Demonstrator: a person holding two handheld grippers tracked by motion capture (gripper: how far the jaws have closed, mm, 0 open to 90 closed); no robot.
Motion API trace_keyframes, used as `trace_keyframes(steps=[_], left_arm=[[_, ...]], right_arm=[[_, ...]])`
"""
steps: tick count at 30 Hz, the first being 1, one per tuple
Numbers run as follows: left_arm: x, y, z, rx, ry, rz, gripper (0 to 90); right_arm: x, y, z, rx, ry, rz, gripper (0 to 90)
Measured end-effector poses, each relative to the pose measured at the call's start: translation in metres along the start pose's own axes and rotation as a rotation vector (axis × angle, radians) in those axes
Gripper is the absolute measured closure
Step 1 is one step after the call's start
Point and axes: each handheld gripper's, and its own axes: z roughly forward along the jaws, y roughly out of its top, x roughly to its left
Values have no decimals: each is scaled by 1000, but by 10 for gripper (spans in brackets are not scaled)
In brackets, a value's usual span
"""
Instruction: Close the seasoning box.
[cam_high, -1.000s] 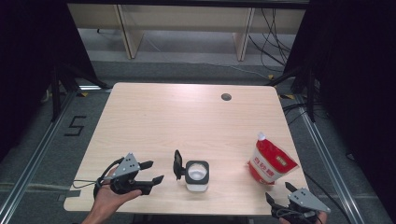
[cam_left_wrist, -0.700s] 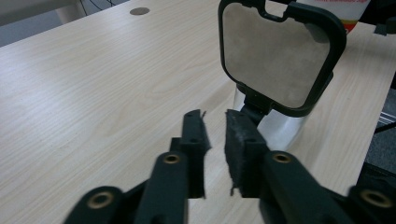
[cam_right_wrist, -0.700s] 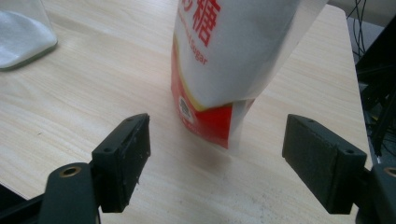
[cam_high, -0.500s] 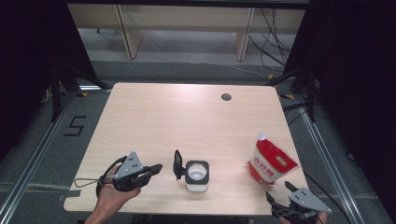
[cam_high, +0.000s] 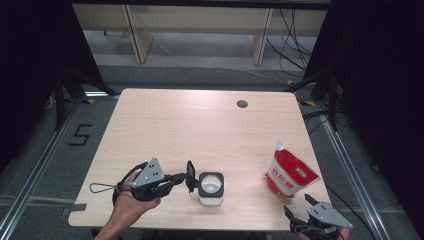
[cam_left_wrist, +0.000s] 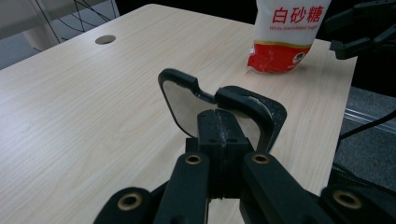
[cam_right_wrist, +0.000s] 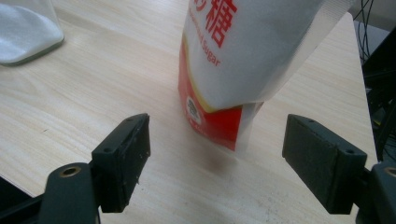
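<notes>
While the left claw (cam_high: 176, 178) sits near the front edge of the table (cam_high: 200, 125), its two black jaws are squeezed tight together, and they have just been closing. Right in front of their tips is the flipped-open lid (cam_high: 190, 176) of the sugar jar (cam_high: 210, 187); whether the jaws pinch the lid or just touch it, I cannot tell. The lid stands up on its edge at the jar's left side, and the jar stands straight up with its open mouth facing the ceiling. By the front right corner, the right claw (cam_high: 299, 209) is spread wide, holding nothing. It points at the red and white sugar bag (cam_high: 290, 172), which leans with its spout toward the far edge. Most of the table behind the jar is bare wood.
</notes>
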Motion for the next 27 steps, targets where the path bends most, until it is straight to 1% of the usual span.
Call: trace_keyframes(steps=[2,4,5,9,10,12,13,14,16,17,18,19,20,23,24,25,27], left_arm=[[1,1,0,2,1,5,895],[1,2,1,4,-1,7,895],[1,2,1,3,-2,4,895],[1,3,2,5,-1,4,895],[1,4,3,9,-1,24,895],[0,5,3,17,8,31,895],[0,5,4,19,11,27,895],[-1,6,5,20,10,32,895],[-3,8,6,22,12,64,895],[-4,9,7,26,13,63,895],[-4,11,8,29,13,77,895],[-5,11,9,28,10,62,895],[-6,12,11,22,5,73,895],[-9,16,16,30,-8,88,895],[-11,18,21,31,-19,87,895],[-11,18,21,31,-19,87,895],[-14,19,27,31,-30,84,895]], right_arm=[[0,0,0,3,-1,9,243],[-1,0,1,-10,-10,-15,242],[0,0,1,5,-2,-7,243],[2,0,0,12,0,2,243],[2,0,0,11,0,3,243],[1,0,1,9,-2,-9,243],[1,0,1,10,-1,-6,242],[1,0,1,10,0,-5,243],[1,0,1,9,-1,-6,243],[1,0,1,10,-1,-7,243],[1,0,1,11,-2,-9,242],[1,0,1,11,-1,-9,243],[1,0,1,11,-1,-9,242],[1,0,1,9,-1,-7,242],[1,0,1,9,-1,-6,242],[1,0,1,9,-1,-6,242],[1,0,0,10,1,-3,242]])
